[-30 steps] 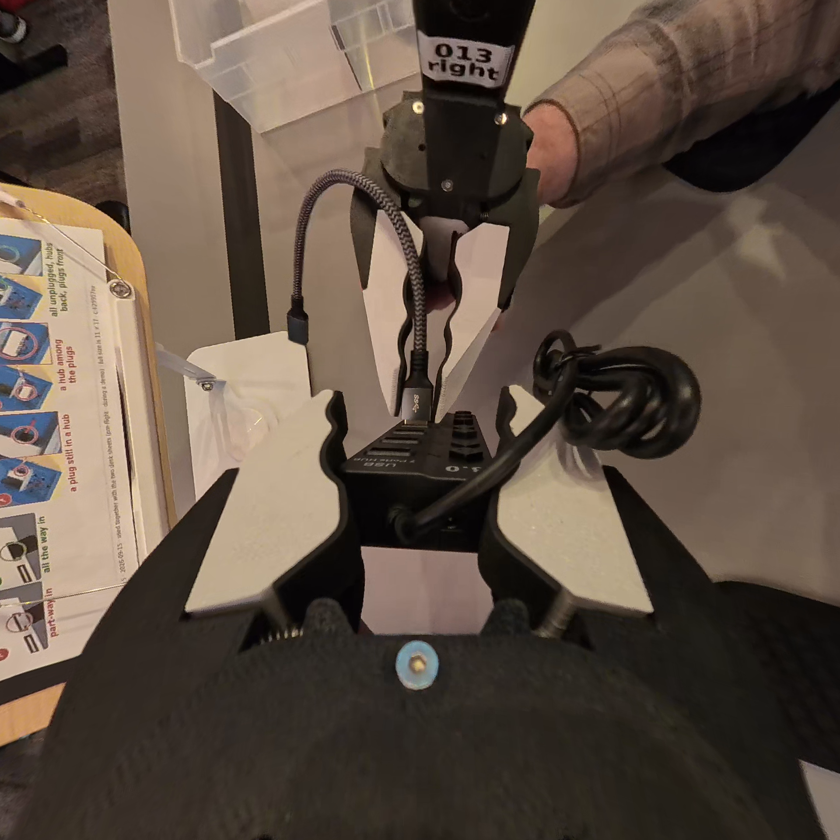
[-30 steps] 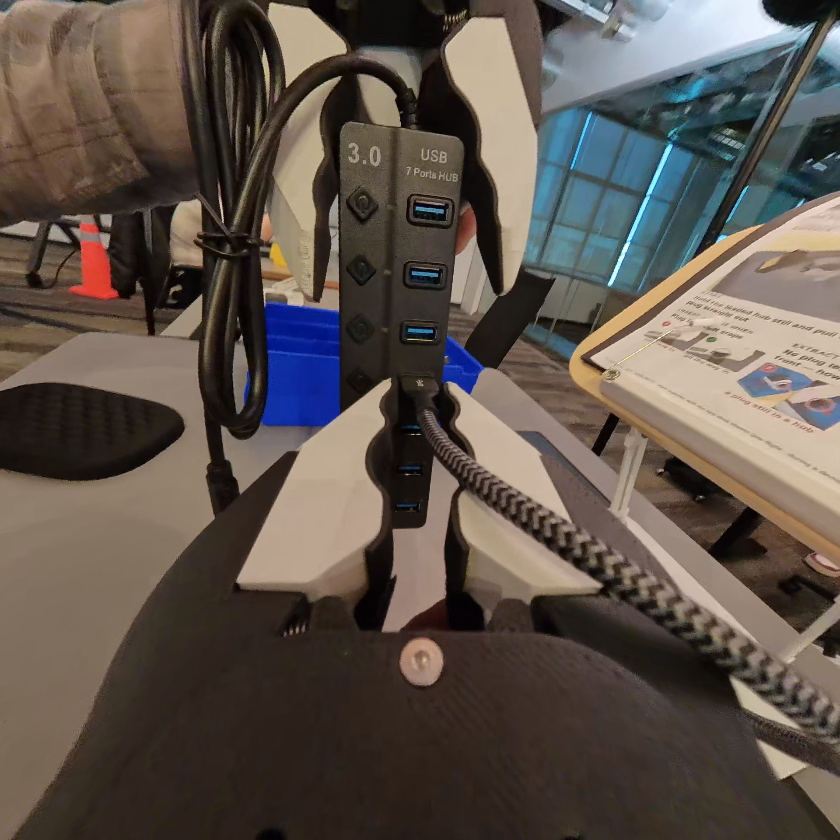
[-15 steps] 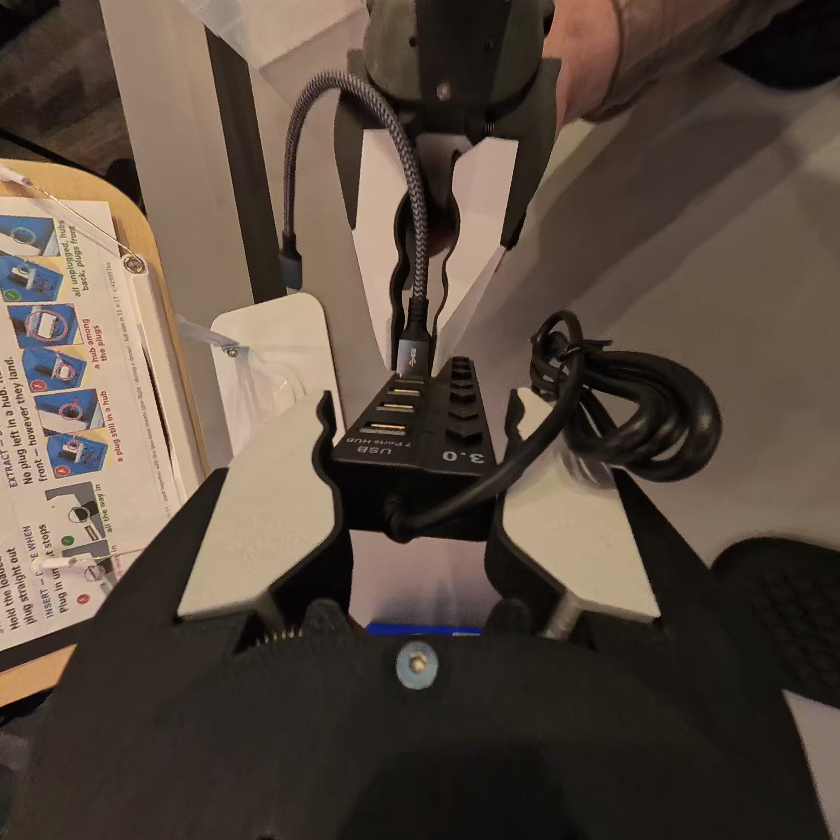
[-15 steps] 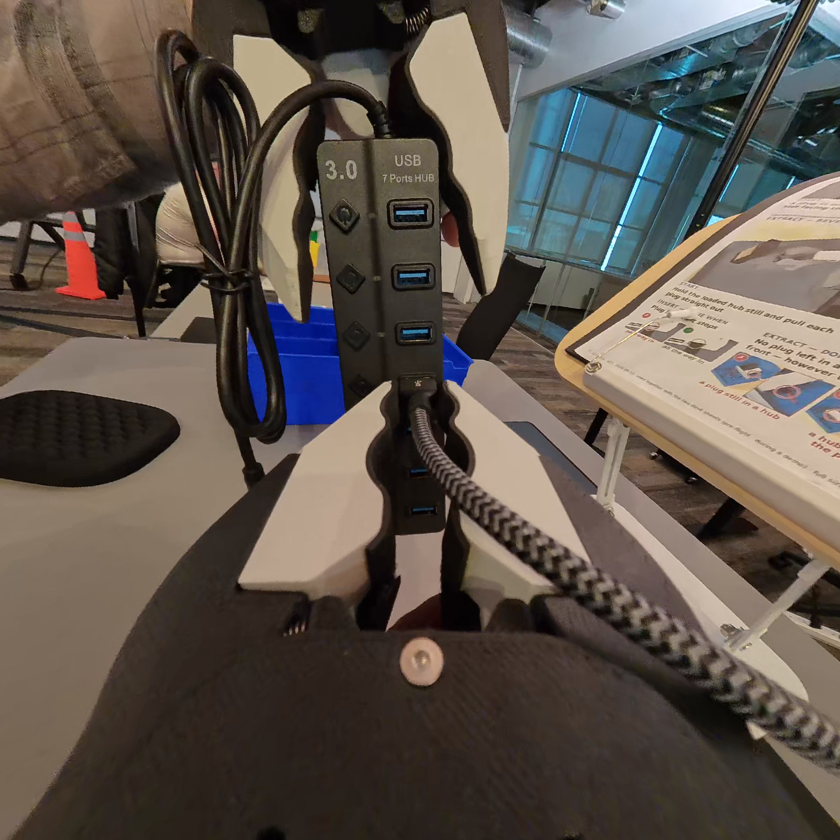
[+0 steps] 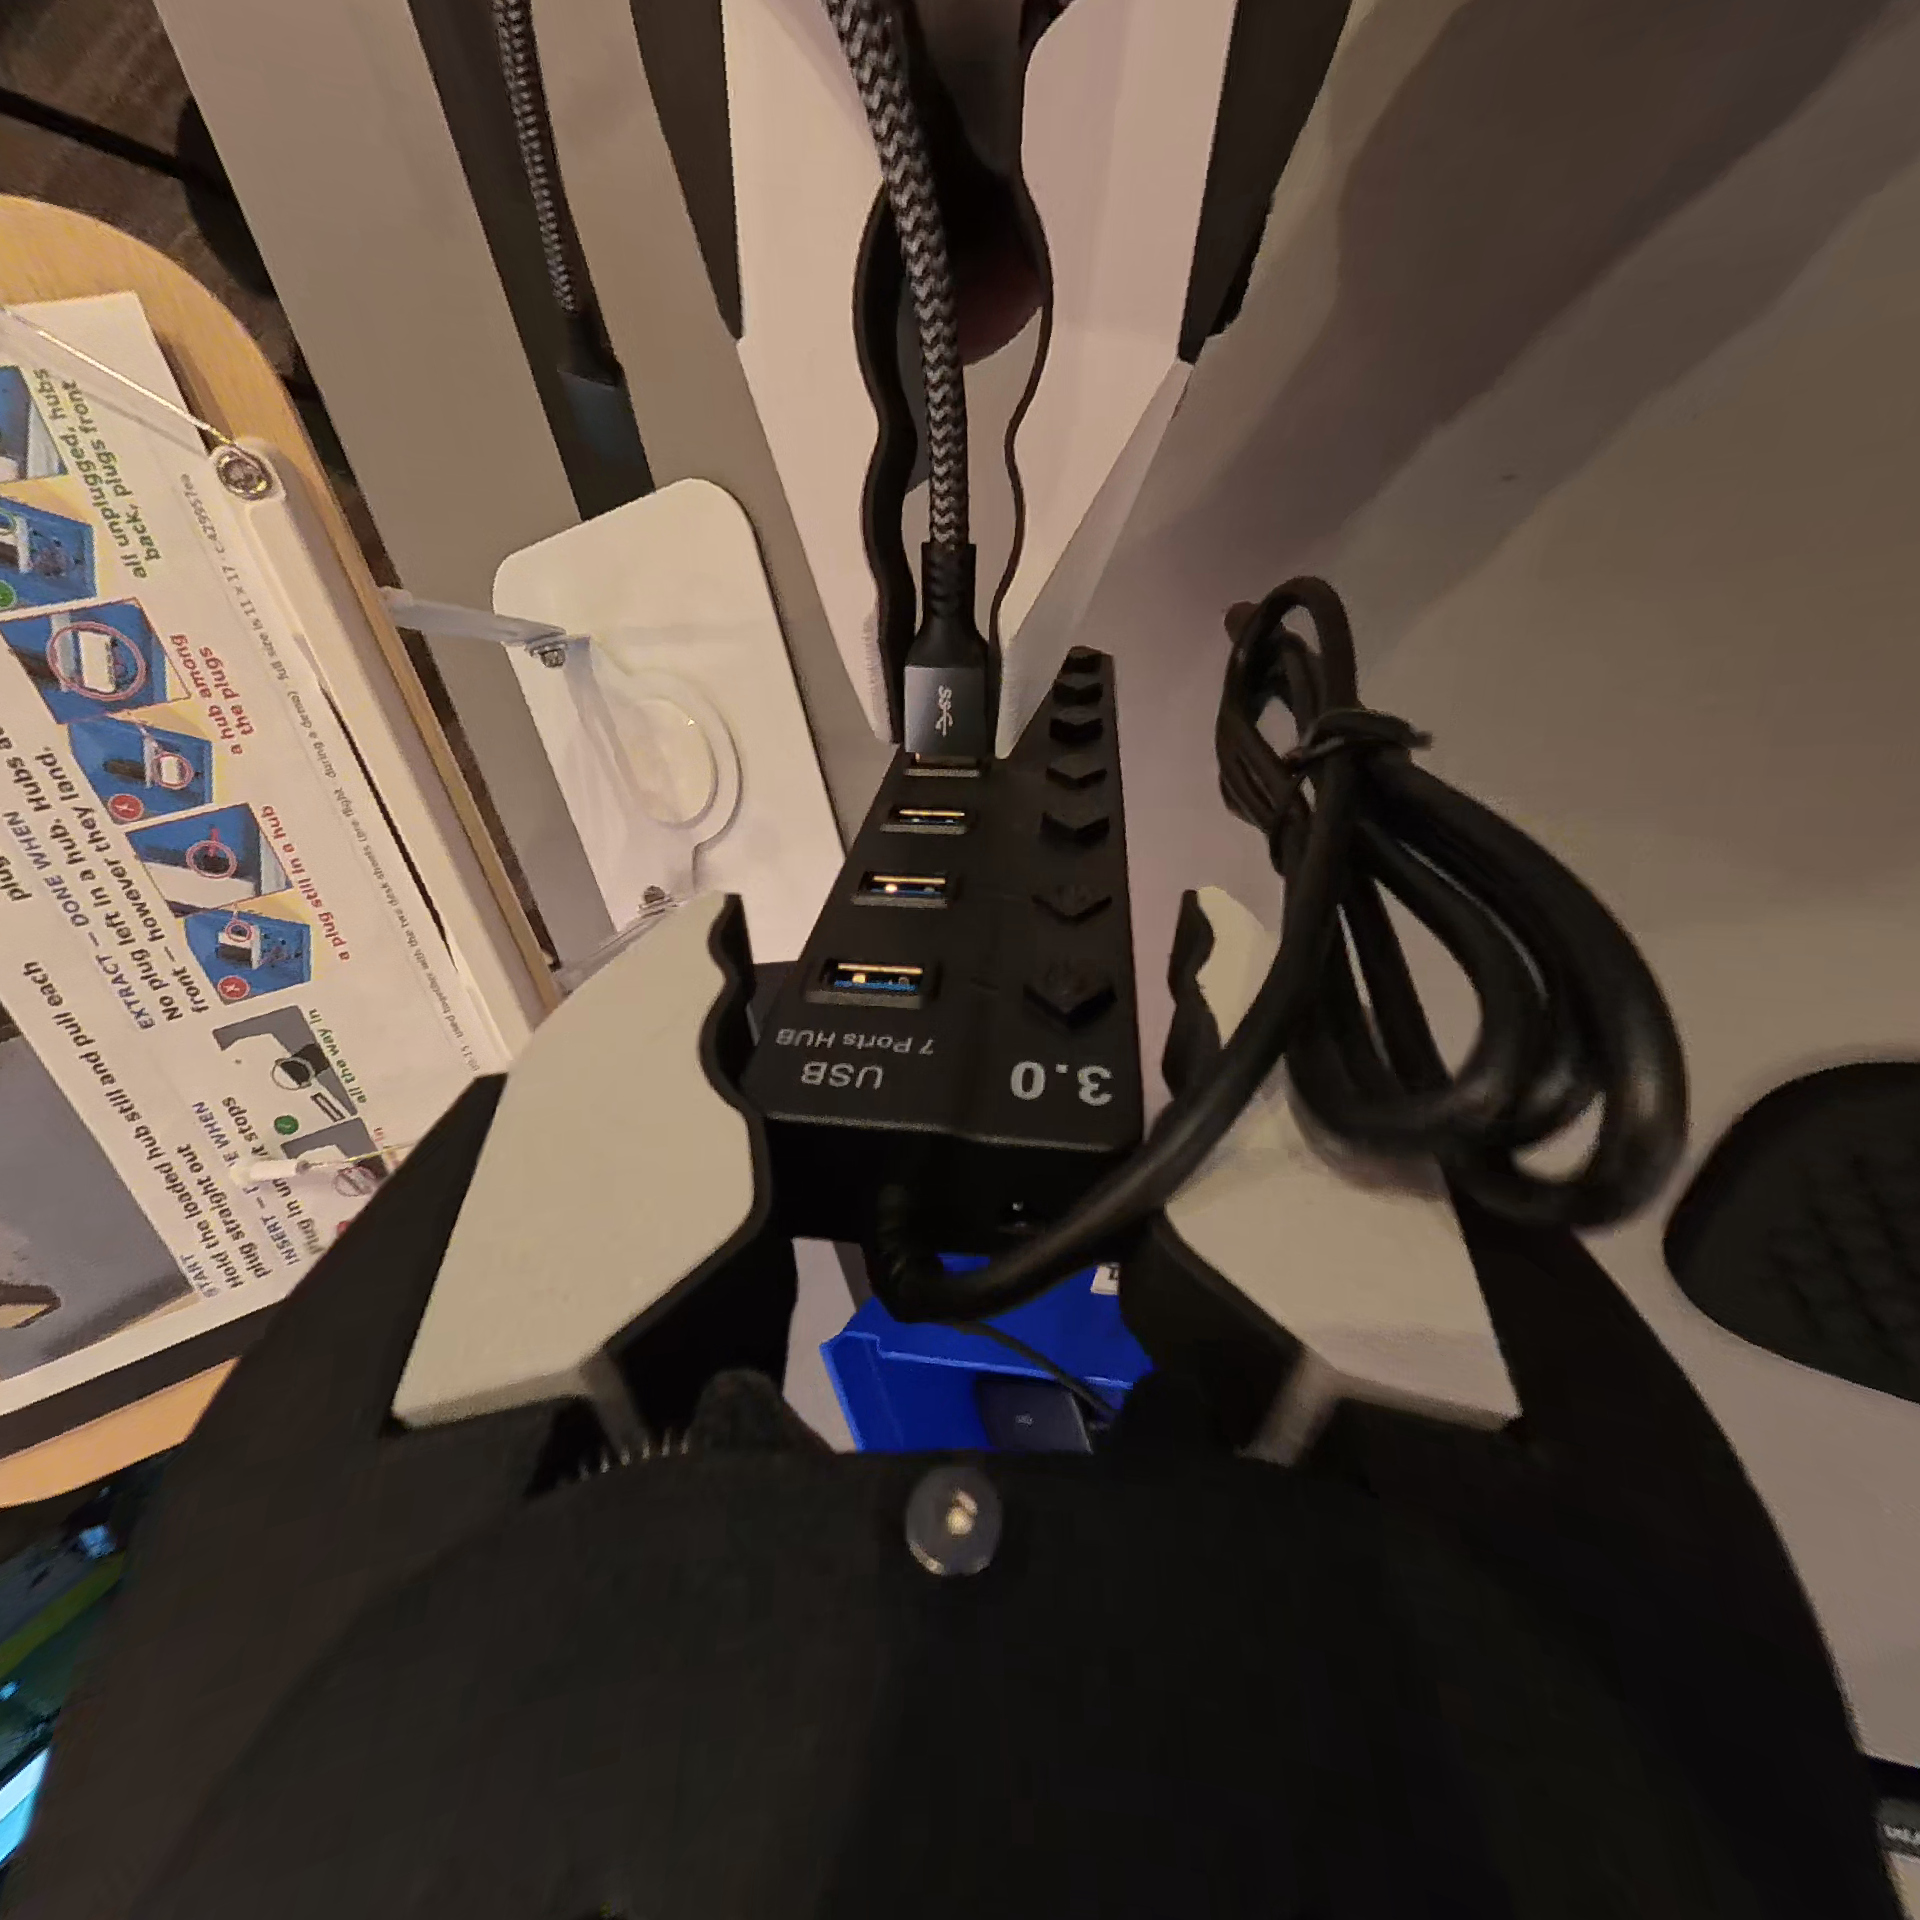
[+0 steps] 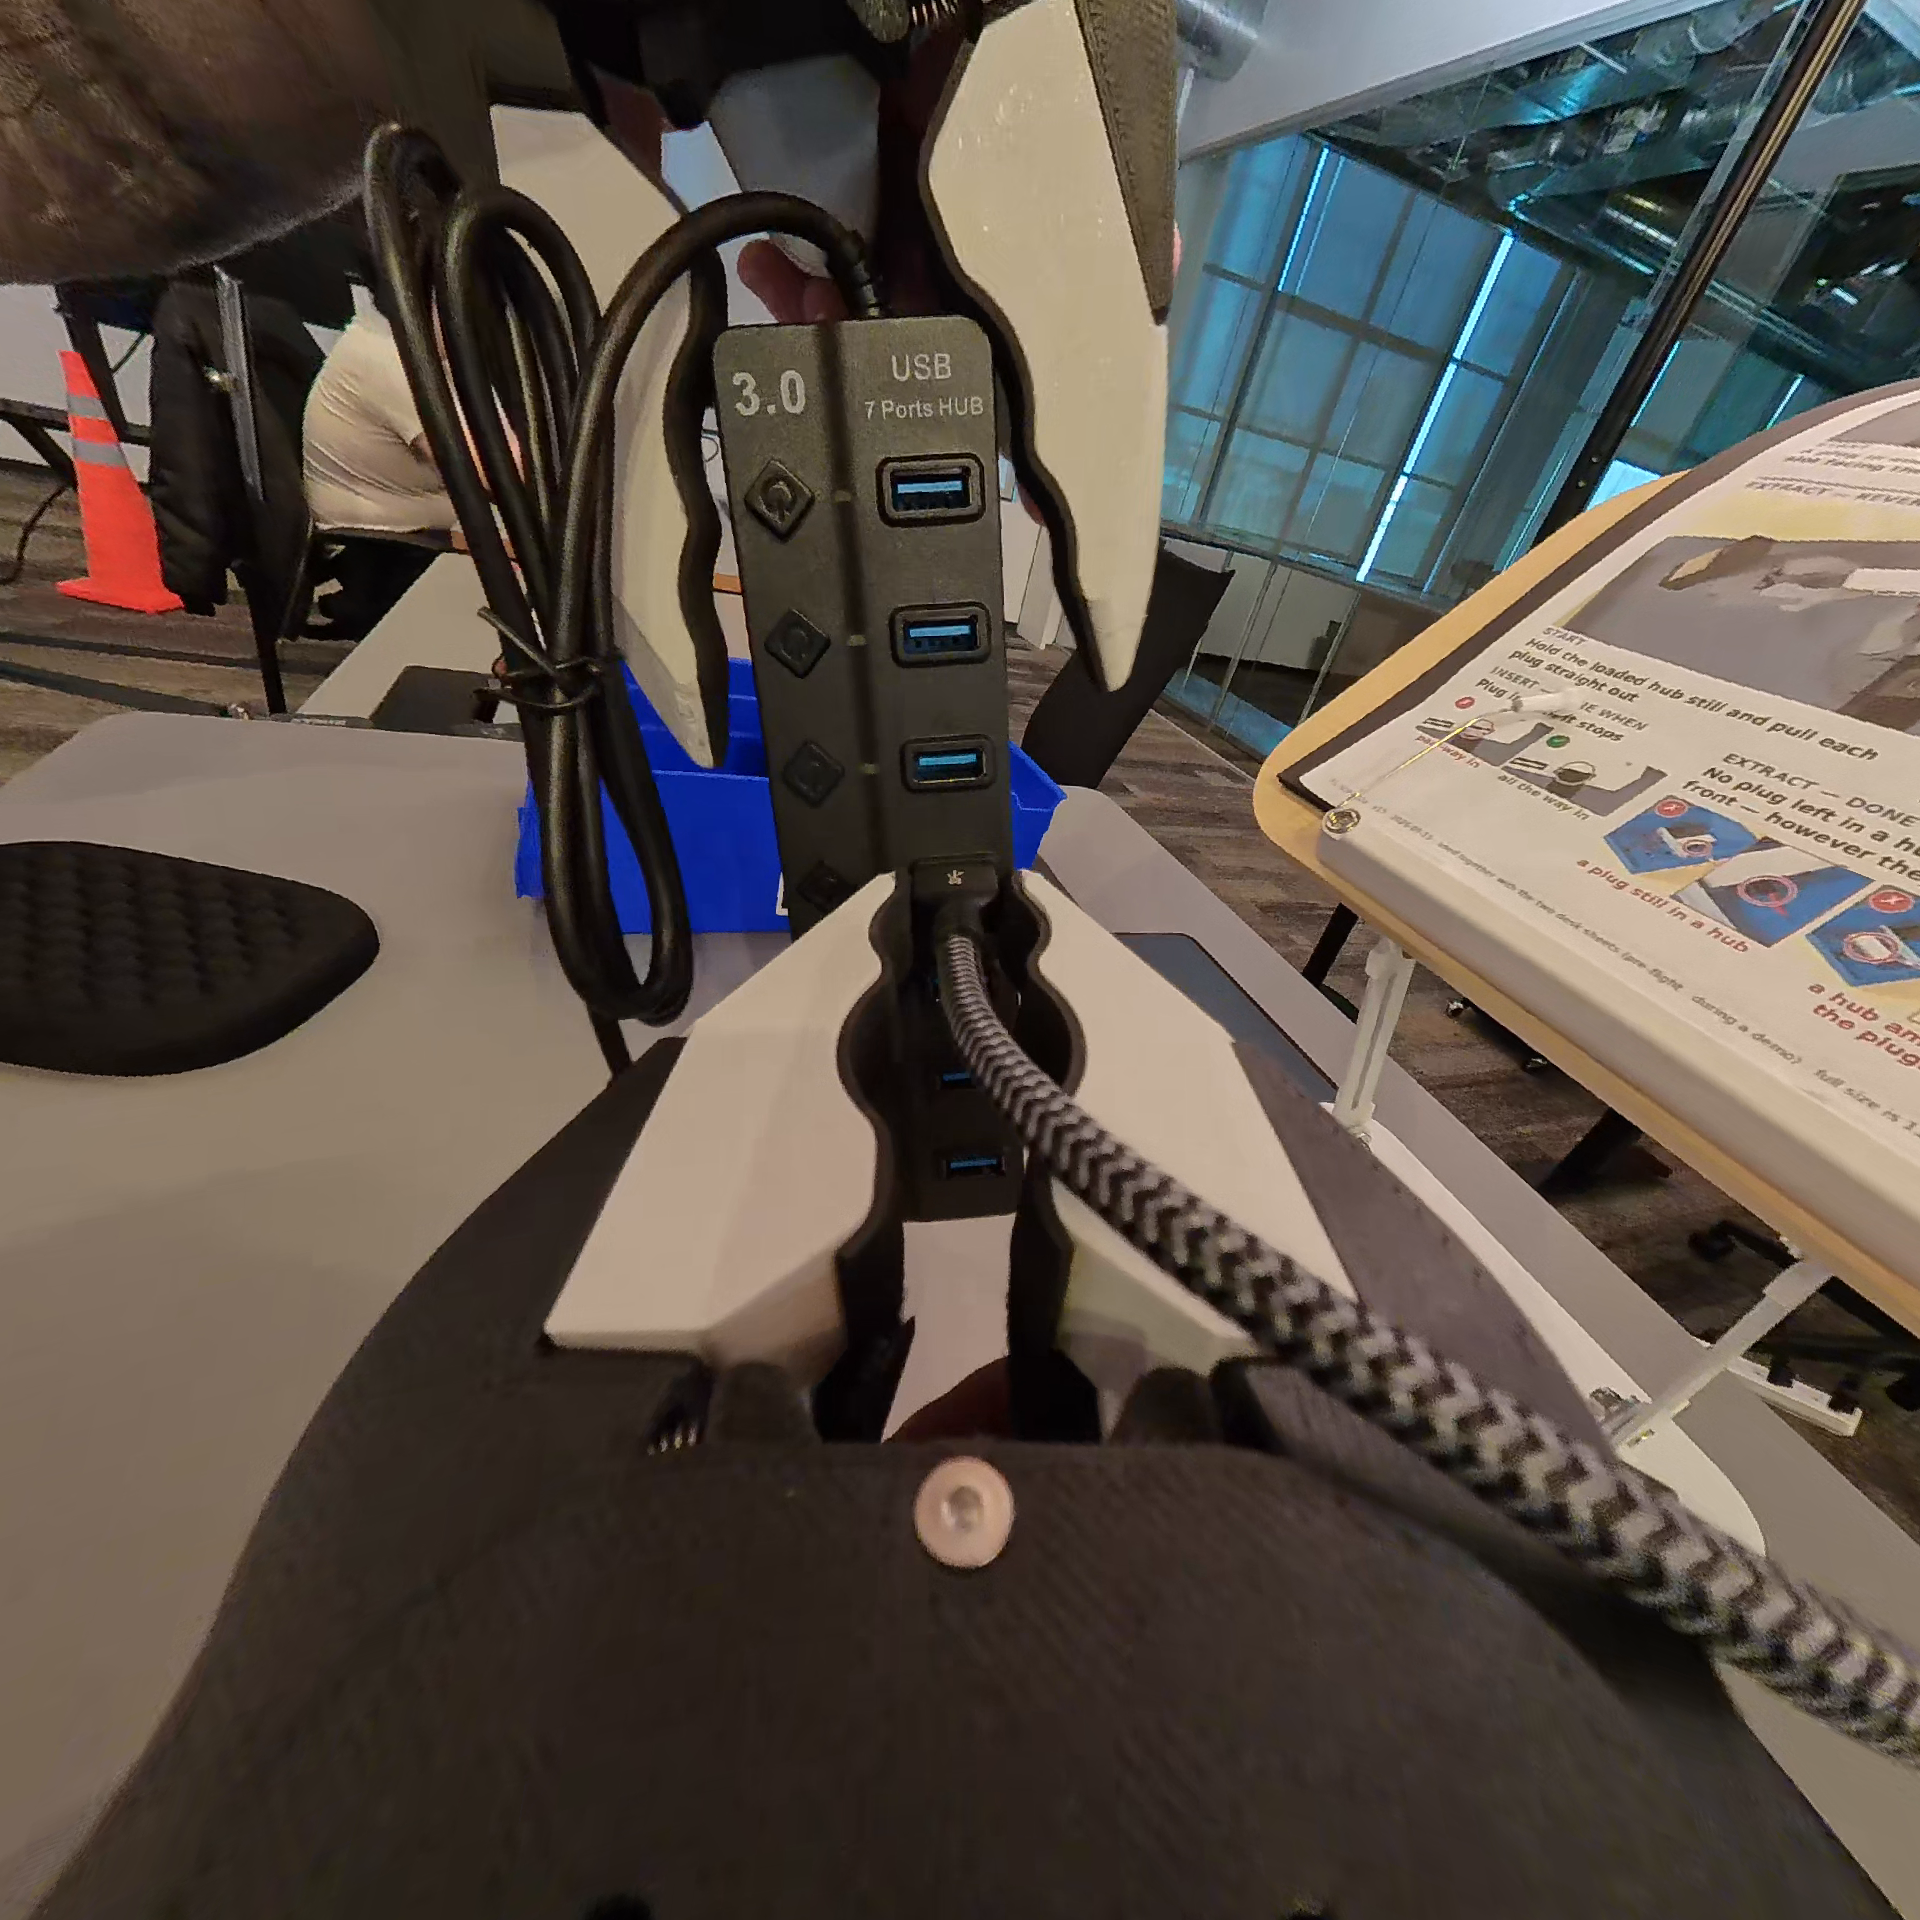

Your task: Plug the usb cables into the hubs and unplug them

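A black seven-port USB hub [image 5: 977, 1039] stands in the air between my left gripper's [image 5: 961, 914] two fingers. They are spread wider than the hub, with a gap at its right edge, so the left gripper is open. The right wrist view shows the same hub [image 6: 862, 623] between those white fingers [image 6: 1049, 312]. My right gripper [image 6: 956, 894] is shut on the grey plug [image 6: 956, 878] of a braided cable [image 6: 1195, 1226]. The plug [image 5: 943, 707] sits in the hub's fourth port. The hub's own black cable, tied in a bundle [image 5: 1455, 935], hangs beside it.
A blue bin [image 6: 665, 831] stands on the grey table [image 6: 260, 1247] behind the hub. A black textured pad [image 6: 156, 956] lies at the left. An instruction sheet on a tilted wooden stand [image 6: 1662, 779] is at the right. An orange cone [image 6: 104, 499] stands far back. My two grippers' fingertips are within a few centimetres of each other.
My left gripper's fingers have spread apart and come off the hub's sides. The two grippers have drawn closer together. The plug has stayed in the fourth port, in the right gripper.
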`<state>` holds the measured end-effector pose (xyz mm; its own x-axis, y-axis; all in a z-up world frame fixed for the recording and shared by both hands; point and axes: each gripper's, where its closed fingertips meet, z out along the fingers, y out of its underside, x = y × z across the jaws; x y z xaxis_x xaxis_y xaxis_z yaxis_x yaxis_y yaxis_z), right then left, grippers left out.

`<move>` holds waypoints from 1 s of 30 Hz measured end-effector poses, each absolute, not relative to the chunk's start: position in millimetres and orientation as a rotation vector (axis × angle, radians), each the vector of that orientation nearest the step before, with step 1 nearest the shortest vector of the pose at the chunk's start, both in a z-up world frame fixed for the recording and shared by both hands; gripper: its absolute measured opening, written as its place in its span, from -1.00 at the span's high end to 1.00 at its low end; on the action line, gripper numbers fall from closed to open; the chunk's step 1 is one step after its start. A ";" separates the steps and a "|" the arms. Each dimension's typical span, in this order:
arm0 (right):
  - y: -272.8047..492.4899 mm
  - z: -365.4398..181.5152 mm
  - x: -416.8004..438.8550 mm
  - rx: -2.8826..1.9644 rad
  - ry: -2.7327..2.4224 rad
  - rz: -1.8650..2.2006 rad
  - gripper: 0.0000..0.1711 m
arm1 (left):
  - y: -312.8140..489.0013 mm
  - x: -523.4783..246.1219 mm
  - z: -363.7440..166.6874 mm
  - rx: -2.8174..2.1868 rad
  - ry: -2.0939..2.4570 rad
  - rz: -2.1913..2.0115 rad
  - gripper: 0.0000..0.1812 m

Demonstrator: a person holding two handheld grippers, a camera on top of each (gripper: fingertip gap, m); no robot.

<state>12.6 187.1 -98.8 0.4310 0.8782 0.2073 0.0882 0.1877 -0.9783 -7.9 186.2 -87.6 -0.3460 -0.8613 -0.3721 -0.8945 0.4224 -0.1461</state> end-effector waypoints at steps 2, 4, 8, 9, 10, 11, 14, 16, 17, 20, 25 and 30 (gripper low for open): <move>187.6 -99.7 12.4 -1.277 -0.994 0.699 0.85 | 186.8 -9.5 -90.0 -1.531 2.291 0.135 0.04; 187.7 -100.9 11.8 -1.279 -0.996 0.692 0.85 | 188.9 -9.7 -90.1 -1.504 2.297 0.158 0.14; 189.3 -101.0 12.5 -1.281 -0.987 0.682 0.85 | 191.5 -9.8 -89.5 -1.492 2.293 0.170 0.16; 189.1 -100.6 12.4 -1.278 -0.989 0.681 0.85 | 191.5 -10.3 -89.0 -1.489 2.295 0.171 0.17; 188.7 -100.2 12.0 -1.271 -0.993 0.672 0.84 | 190.2 -8.8 -87.9 -1.482 2.293 0.148 0.17; 188.6 -99.8 11.4 -1.263 -0.998 0.654 0.84 | 189.4 -7.3 -86.6 -1.479 2.288 0.126 0.18; 187.7 -100.5 9.7 -1.245 -1.013 0.621 0.84 | 187.6 -6.3 -85.7 -1.484 2.289 0.097 0.19; 186.4 -100.8 8.0 -1.230 -1.016 0.619 0.82 | 185.8 -7.7 -87.1 -1.494 2.303 0.092 0.19; 185.8 -100.8 7.1 -1.222 -1.015 0.619 0.82 | 184.8 -7.0 -87.0 -1.491 2.304 0.081 0.19; 183.6 -103.2 3.1 -1.221 -1.032 0.619 0.82 | 182.4 -8.9 -88.1 -1.496 2.316 0.071 0.20; 180.7 -109.1 -1.3 -1.245 -1.063 0.646 0.83 | 179.3 -12.6 -93.1 -1.500 2.336 0.060 0.20; 183.9 -108.8 -1.0 -1.261 -1.034 0.631 0.83 | 184.2 -17.1 -94.5 -1.492 2.329 0.098 0.20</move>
<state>-1.0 183.9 -108.8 0.4348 0.8573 0.2757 0.1467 0.2347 -0.9609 -17.1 184.2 -94.5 -0.3696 -0.8632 -0.3441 -0.8889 0.4363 -0.1396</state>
